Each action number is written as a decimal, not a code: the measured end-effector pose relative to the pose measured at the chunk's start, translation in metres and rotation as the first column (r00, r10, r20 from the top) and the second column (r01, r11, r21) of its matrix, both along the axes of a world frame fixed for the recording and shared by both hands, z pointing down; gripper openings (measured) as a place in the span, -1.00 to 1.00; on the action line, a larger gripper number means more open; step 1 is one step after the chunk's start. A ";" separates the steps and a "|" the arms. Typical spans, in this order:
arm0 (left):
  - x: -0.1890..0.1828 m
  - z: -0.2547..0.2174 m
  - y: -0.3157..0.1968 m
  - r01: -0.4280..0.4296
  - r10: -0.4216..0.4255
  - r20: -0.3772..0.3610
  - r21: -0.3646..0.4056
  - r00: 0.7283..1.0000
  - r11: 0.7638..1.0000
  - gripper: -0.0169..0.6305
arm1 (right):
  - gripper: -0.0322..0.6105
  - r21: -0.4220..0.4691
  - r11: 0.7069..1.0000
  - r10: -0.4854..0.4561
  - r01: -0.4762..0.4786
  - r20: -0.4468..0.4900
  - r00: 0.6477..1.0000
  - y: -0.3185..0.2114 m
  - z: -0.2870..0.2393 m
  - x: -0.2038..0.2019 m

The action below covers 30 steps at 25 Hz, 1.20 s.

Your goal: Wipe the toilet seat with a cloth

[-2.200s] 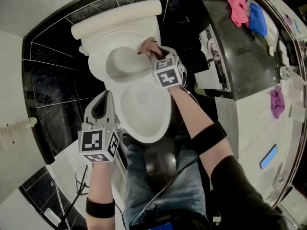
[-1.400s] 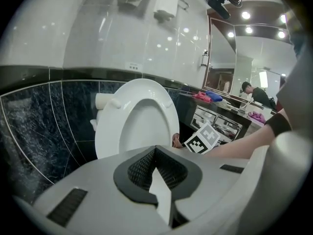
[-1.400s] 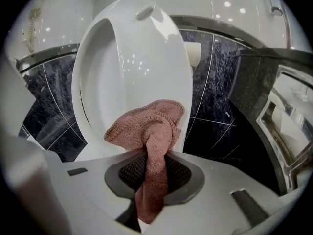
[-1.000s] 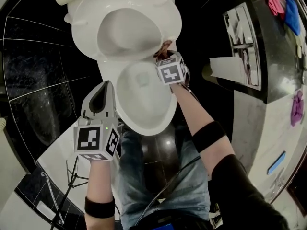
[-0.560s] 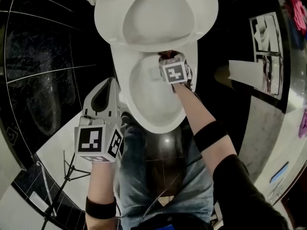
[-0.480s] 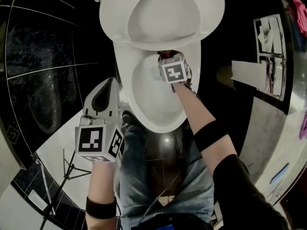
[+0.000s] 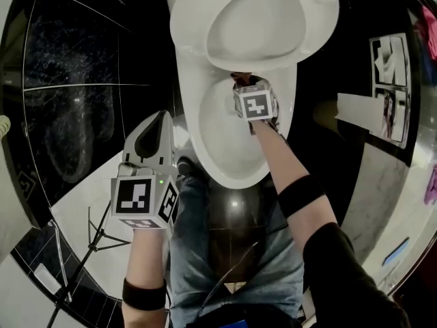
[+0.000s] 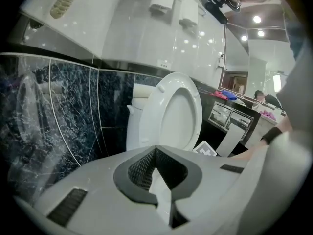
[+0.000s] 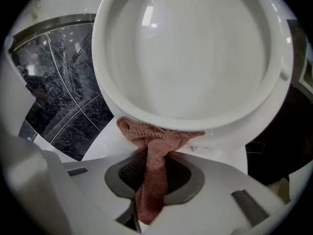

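Note:
The white toilet has its lid (image 7: 256,22) raised, and the seat and bowl (image 7: 229,142) lie below it. My right gripper (image 7: 244,84) is shut on a reddish-brown cloth (image 7: 239,77) and holds it at the foot of the lid, by the hinge. In the right gripper view the cloth (image 9: 156,141) bunches against the lid's lower rim (image 9: 195,124), ahead of the right gripper (image 9: 149,175). My left gripper (image 7: 156,118) hangs at the bowl's left side, shut and with nothing in it. In its own view the left gripper (image 8: 156,180) faces the raised lid (image 8: 173,114).
Black marbled tiles (image 7: 75,94) cover the wall left of the toilet. A paper holder (image 7: 362,108) juts out at the right, with a counter edge (image 7: 410,183) beyond. A thin stand (image 7: 89,244) rests on the floor at lower left. The person's jeans-clad legs (image 7: 232,258) are close to the bowl's front.
My right gripper has carried the cloth down the raised lid's right rim to its foot by the hinge. The left gripper keeps its place beside the bowl.

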<state>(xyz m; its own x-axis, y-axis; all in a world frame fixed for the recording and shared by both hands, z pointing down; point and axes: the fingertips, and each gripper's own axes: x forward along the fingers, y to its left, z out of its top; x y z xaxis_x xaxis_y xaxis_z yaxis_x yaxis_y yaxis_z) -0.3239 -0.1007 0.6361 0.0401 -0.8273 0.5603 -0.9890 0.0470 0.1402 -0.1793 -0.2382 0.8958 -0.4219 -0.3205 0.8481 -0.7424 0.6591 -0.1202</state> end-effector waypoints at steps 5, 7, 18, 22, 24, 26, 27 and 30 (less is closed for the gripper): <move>0.011 -0.025 -0.002 -0.017 0.016 0.003 0.012 1.000 1.000 -0.95 | -0.59 -0.003 0.999 0.032 -0.032 -0.010 0.999 0.019 -0.034 0.028; 0.018 -0.040 -0.005 -0.024 0.024 -0.005 0.018 1.000 1.000 -0.95 | -0.59 0.010 0.999 0.040 -0.040 -0.001 0.999 0.025 -0.059 0.038; 0.063 -0.142 -0.019 -0.050 0.051 -0.038 0.041 0.998 0.998 -0.95 | -0.58 0.201 0.977 0.058 -0.065 0.043 0.997 -0.010 -0.274 0.102; 0.072 -0.172 -0.023 -0.049 0.051 -0.033 0.051 0.998 0.997 -0.95 | -0.58 0.289 0.956 0.034 -0.047 0.051 0.998 -0.043 -0.344 0.110; 0.075 -0.183 -0.024 -0.045 0.047 -0.030 0.058 0.998 0.997 -0.95 | -0.58 0.329 0.944 0.007 -0.023 0.050 0.999 -0.056 -0.370 0.106; 0.076 -0.191 -0.026 -0.040 0.042 -0.027 0.065 0.999 0.997 -0.95 | -0.58 0.364 0.931 -0.032 0.014 0.041 0.999 -0.068 -0.389 0.097; 0.076 -0.194 -0.026 -0.039 0.041 -0.024 0.069 0.999 0.997 -0.95 | -0.58 0.378 0.925 -0.052 0.034 0.035 0.998 -0.072 -0.396 0.091; 0.072 -0.198 -0.026 -0.037 0.038 -0.017 0.071 0.999 0.997 -0.95 | -0.58 0.402 0.912 -0.100 0.086 0.016 0.995 -0.083 -0.404 0.071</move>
<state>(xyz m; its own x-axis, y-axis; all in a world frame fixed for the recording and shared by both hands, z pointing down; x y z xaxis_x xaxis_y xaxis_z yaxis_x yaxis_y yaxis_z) -0.2518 -0.1267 0.4386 0.0814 -0.8624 0.4997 -0.9871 -0.0005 0.1600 -0.1083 -0.3215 0.4919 -0.4933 -0.5876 0.6414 -0.6756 0.7233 0.1430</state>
